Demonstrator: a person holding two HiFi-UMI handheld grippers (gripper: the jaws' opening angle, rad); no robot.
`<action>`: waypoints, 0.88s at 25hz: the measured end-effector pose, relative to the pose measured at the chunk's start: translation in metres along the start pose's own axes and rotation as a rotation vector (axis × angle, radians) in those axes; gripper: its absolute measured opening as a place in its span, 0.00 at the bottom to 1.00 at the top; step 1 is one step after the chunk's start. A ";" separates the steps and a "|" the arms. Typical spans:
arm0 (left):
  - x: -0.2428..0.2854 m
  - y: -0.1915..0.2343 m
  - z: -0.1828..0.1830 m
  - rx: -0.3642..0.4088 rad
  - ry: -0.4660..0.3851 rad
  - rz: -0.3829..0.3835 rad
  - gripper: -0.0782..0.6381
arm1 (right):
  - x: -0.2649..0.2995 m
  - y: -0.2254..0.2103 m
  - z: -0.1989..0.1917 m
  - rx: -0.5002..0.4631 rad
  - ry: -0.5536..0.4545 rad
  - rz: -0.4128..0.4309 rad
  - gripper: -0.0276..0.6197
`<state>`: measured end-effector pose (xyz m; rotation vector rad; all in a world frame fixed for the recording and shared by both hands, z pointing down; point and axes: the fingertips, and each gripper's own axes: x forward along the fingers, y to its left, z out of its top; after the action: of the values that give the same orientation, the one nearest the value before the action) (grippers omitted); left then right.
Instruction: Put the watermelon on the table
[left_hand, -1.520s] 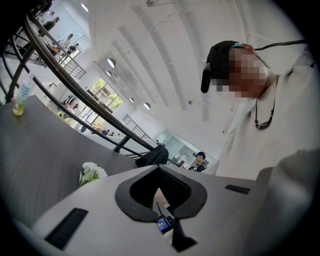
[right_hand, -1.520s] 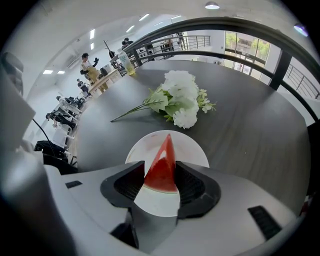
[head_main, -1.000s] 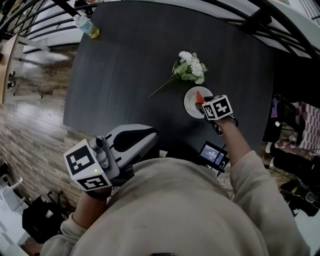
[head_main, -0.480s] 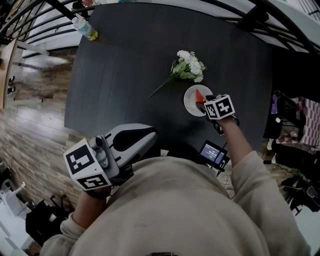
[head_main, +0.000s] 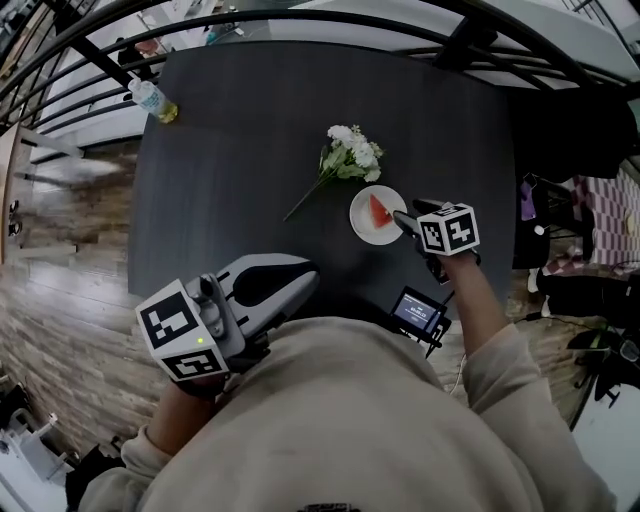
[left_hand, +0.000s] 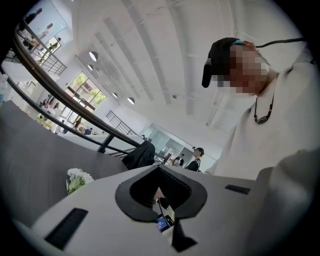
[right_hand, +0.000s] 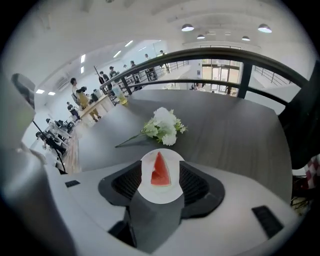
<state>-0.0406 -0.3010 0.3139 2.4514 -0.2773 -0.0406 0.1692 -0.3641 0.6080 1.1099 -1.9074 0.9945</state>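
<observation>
Head view — watermelon (head_main: 379, 209) on plate (head_main: 362, 227), right gripper (head_main: 403, 218) just beside — jaws apart.

Round white plate (right_hand: 172, 190): near rim hidden behind the right hand-held gripper (right_hand: 161, 180). White flower bunch (left_hand: 76, 179): stems hidden behind the left hand-held gripper (left_hand: 159, 170). Clear plastic bottle (head_main: 153, 100), well beyond the plate: label too small to read.
</observation>
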 end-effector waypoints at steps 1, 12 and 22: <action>0.001 -0.002 0.002 0.008 0.005 -0.015 0.12 | -0.010 0.001 0.005 0.017 -0.032 -0.001 0.41; 0.013 -0.021 0.027 0.118 0.057 -0.195 0.12 | -0.140 0.089 0.068 0.112 -0.458 0.259 0.08; 0.017 -0.046 0.047 0.179 0.017 -0.343 0.12 | -0.261 0.172 0.088 0.219 -0.912 0.372 0.06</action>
<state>-0.0203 -0.2986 0.2492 2.6497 0.1571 -0.1482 0.0967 -0.2887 0.3004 1.5377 -2.8609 0.9911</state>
